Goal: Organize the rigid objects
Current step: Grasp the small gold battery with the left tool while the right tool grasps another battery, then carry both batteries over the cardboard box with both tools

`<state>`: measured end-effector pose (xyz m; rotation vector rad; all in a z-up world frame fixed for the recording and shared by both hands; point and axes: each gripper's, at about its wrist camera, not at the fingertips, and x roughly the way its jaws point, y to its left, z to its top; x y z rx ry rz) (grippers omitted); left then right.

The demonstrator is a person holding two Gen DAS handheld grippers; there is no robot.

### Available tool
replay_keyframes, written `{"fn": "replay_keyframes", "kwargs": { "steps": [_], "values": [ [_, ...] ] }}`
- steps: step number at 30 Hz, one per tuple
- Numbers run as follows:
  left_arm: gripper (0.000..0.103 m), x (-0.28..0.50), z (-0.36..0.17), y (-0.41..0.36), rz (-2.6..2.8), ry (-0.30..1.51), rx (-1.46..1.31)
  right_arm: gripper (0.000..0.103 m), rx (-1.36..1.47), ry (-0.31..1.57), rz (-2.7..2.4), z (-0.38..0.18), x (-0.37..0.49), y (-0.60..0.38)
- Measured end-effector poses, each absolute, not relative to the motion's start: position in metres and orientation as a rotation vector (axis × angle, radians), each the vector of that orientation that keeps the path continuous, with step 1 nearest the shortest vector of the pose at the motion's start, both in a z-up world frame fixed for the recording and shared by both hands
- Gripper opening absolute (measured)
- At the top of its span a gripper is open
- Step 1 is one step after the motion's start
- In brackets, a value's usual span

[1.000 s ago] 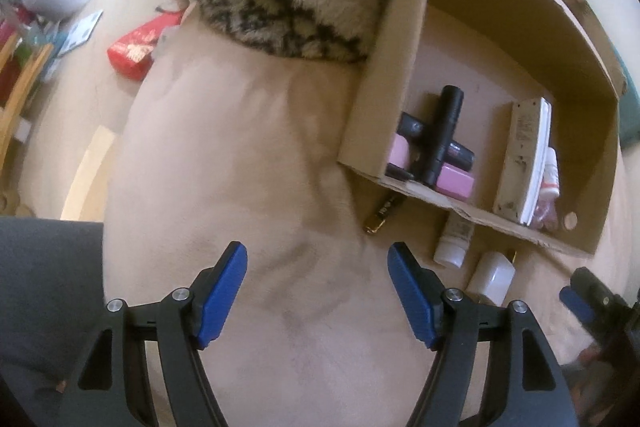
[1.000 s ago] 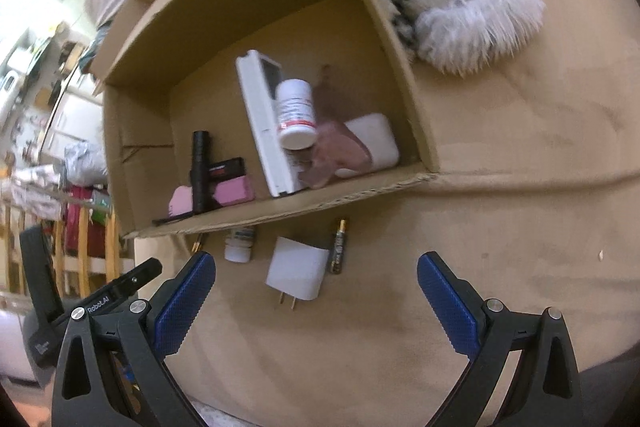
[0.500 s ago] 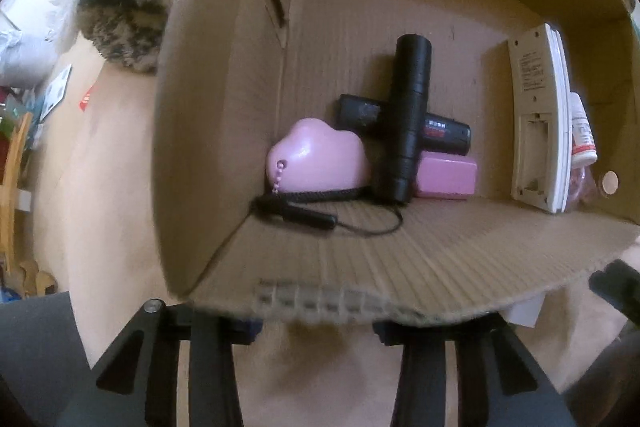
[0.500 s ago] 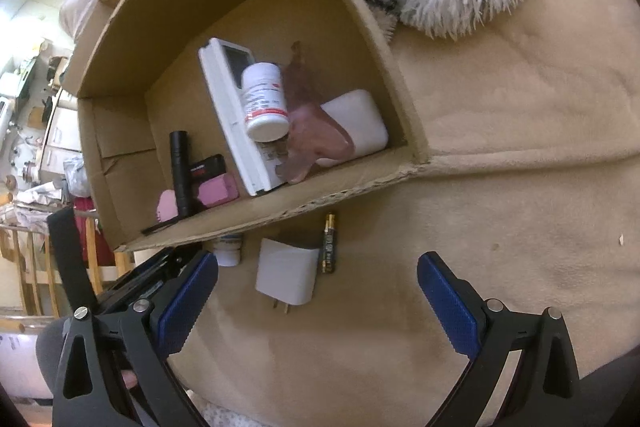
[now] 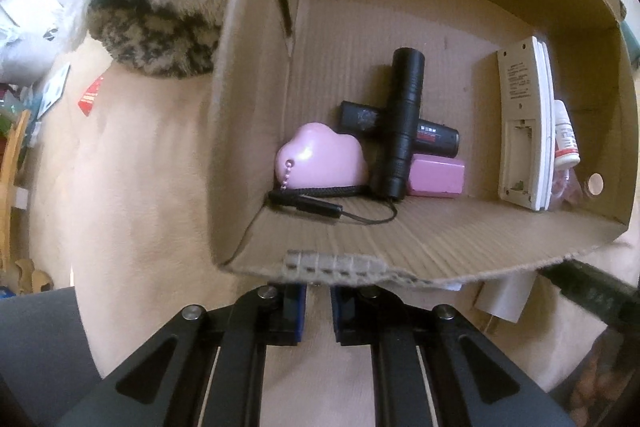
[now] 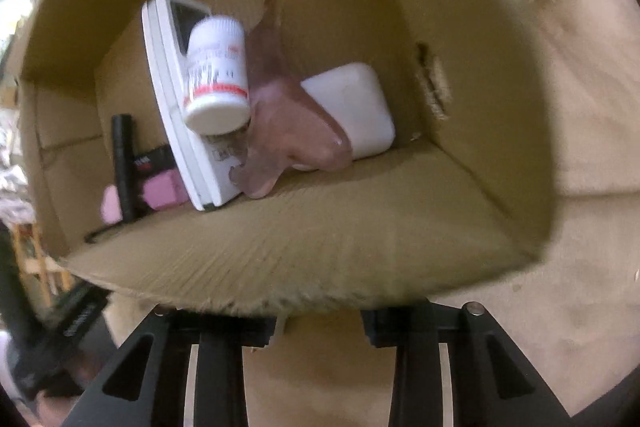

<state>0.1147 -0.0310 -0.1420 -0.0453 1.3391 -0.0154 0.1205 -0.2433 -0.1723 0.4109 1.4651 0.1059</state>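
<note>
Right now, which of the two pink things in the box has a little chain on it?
The puffy, cloud-shaped pink one by the cardboard box's side wall has the pink bead chain. The other pink thing is a plain rectangular block beyond the black flashlight.

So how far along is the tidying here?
Done: flashlight, remote and bottle lie in the box. In hand: left hand-held gripper shut, right hand-held gripper closing, tips hidden under the box's front wall, so any grasp is unseen. Left: the white charger outside it.

Beige carpet (image 5: 132,163) underfoot, a fluffy patterned rug (image 5: 160,15), wooden chair (image 5: 10,163) at left
</note>
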Motion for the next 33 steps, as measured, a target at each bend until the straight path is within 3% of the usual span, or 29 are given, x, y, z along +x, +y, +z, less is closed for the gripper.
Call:
{"fn": "replay_keyframes", "kwargs": {
  "steps": [2,4,6,14,33],
  "values": [
    [0.009,0.113,-0.139,-0.029,-0.003,1.330,-0.056,0.031,0.323,1.464,0.109,-0.171,0.119,-0.233],
    [0.009,0.112,-0.134,-0.025,-0.002,1.327,-0.069,0.015,0.245,1.456,0.099,-0.170,0.117,-0.229],
    [0.009,0.113,-0.130,-0.020,-0.003,1.325,-0.086,0.011,0.303,1.449,0.090,-0.171,0.116,-0.236],
    [0.009,0.094,-0.108,-0.001,-0.040,1.317,-0.218,0.011,0.469,1.400,0.149,-0.152,0.098,-0.247],
    [0.009,0.045,-0.052,0.013,-0.038,1.180,-0.243,0.011,0.403,1.177,0.323,-0.067,0.054,-0.232]
  ]
}}
